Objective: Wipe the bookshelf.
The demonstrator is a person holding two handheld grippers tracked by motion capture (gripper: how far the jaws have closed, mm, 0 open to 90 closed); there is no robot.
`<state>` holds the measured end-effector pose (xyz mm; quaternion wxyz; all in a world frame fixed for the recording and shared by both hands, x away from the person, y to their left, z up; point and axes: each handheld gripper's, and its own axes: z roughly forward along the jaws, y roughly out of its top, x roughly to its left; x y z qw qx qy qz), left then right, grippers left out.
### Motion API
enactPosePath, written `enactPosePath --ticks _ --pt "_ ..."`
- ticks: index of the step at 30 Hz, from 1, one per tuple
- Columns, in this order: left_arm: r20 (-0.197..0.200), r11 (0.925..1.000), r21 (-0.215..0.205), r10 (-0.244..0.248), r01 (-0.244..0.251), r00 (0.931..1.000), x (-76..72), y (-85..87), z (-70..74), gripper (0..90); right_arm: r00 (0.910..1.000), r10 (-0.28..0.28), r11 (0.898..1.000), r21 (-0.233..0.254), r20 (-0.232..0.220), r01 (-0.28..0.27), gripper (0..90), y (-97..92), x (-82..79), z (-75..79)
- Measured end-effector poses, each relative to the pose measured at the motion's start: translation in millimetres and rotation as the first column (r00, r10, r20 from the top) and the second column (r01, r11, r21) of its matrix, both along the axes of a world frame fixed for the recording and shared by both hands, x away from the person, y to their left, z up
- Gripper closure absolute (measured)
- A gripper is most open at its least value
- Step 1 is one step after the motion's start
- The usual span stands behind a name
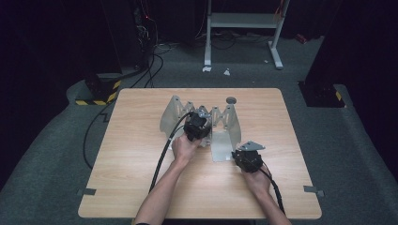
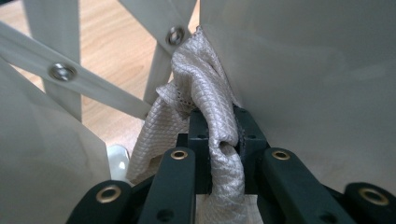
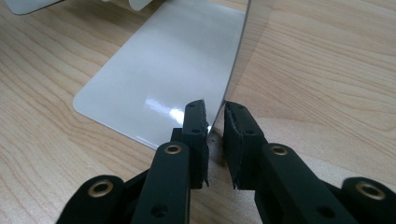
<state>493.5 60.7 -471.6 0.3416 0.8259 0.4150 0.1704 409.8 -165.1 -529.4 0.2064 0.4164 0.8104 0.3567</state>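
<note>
Left gripper [image 2: 219, 140] is pinching a bunched quilted cloth [image 2: 205, 88], one piece; the cloth runs up and away from the jaws, long axis roughly along the gripper's line. It sits inside the folding board [image 1: 174, 115] at table [image 1: 141, 187] centre, between the upright side panels, just in front of the riveted lattice back [image 2: 63, 72]. Right gripper [image 3: 215, 135] is pressed onto the thin edge of the right panel [image 3: 233, 60], beside the flat base flap [image 3: 163, 79]; contact looks firm, though the edge is hard to read. Left hand [image 1: 184, 149] is nearer the cloth. Count: one cloth, one board, two grippers, one small grey disc [image 1: 231, 100] at the far edge.
</note>
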Motion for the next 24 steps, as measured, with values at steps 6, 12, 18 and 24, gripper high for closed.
enactPosePath --ticks 6,12,18,24 --pt "-0.019 1.0 0.004 0.001 -0.001 0.9998 0.5 -0.2 -8.3 79.7 1.0 -0.001 1.0 -0.001 0.0 0.001 79.4 0.0 0.0 0.0" --pt "-0.021 0.9998 -0.017 -0.007 0.007 0.9998 -3.0 2.1 -5.4 79.7 1.0 0.0 1.0 0.0 0.0 0.0 79.4 -0.1 0.1 0.0" --pt "0.013 0.9985 -0.05 -0.023 0.023 0.9997 -10.1 5.1 10.3 79.7 1.0 0.0 1.0 0.0 0.0 0.0 79.4 -0.2 0.2 0.0" --pt "0.054 0.9958 -0.083 -0.034 0.039 0.998 -15.6 9.7 25.2 79.9 1.0 0.0 1.0 0.001 0.0 0.0 79.4 -0.2 0.2 0.0"
